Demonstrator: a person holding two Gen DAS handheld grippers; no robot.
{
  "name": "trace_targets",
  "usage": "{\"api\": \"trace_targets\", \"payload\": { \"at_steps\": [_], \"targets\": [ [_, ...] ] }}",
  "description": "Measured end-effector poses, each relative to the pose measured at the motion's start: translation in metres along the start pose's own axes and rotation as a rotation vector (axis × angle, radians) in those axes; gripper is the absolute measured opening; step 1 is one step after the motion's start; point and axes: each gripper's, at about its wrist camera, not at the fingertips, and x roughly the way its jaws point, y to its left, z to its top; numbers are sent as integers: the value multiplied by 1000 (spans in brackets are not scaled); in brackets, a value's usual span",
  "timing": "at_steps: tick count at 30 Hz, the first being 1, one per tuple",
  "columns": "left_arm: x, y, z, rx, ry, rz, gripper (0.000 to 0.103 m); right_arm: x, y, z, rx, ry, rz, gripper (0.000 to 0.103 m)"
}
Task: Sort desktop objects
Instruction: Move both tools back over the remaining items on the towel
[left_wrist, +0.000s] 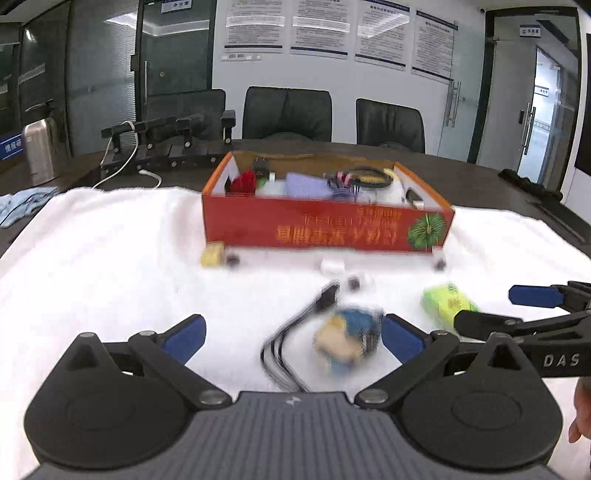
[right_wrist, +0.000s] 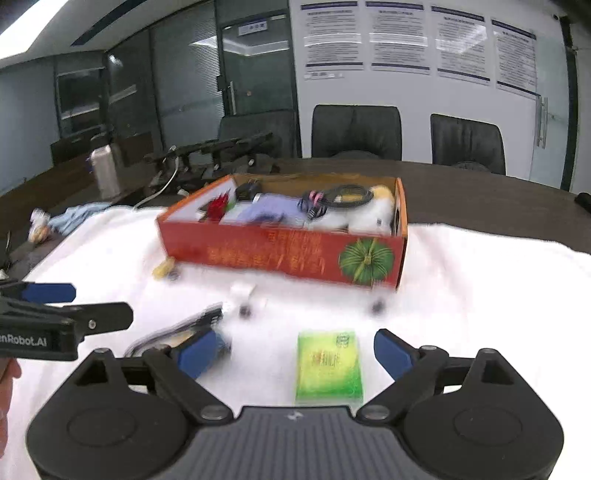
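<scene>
Both grippers are coming in over the white towel that is covering the dark table, and the step in hand seems to be the approach to the next loose objects. The left gripper is standing wide, with nothing pressed between its blue pads; a blurred blue and beige bundle and a black cable are lying between the open fingers, near the front edge of the towel. The right gripper is also standing wide and empty, and the flat green packet is lying between its fingers without touching them.

The open red cardboard box is sitting at the middle of the towel, toward the far edge, and it is already holding several things. Some small pieces, among them a yellow block and a white piece, are remaining along the near wall of the box.

I am judging that the next move is asking each gripper to lower, close on its object, then lift it over the near wall of the box
</scene>
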Motion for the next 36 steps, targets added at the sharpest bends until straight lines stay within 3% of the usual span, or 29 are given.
{"api": "trace_targets", "payload": {
  "at_steps": [7,14,18,24,29,32,34,36],
  "targets": [
    [-15,3,-49,-71,11,-19,103,-16,12,-48,-13,-1,-20,92],
    [-14,1,-70,-20,15,38,103,-24,14,-66,-45,-34,-27,92],
    [-7,4,-70,-31,54,17,103,-22,8,-66,-8,-15,-23,95],
    [-7,2,-71,-26,53,19,103,-17,10,-66,-6,5,-24,95],
    [-11,10,-55,-33,11,-45,103,-19,15,-65,-47,-12,-48,93],
    [-8,13,-35,-6,-46,-30,103,-19,12,-55,-73,-13,-18,90],
    [0,17,-24,13,-56,-27,99,-21,10,-43,-95,-29,-19,88],
    [14,22,-13,10,-21,-27,73,-19,8,-31,-128,-46,-31,88]
  ]
}}
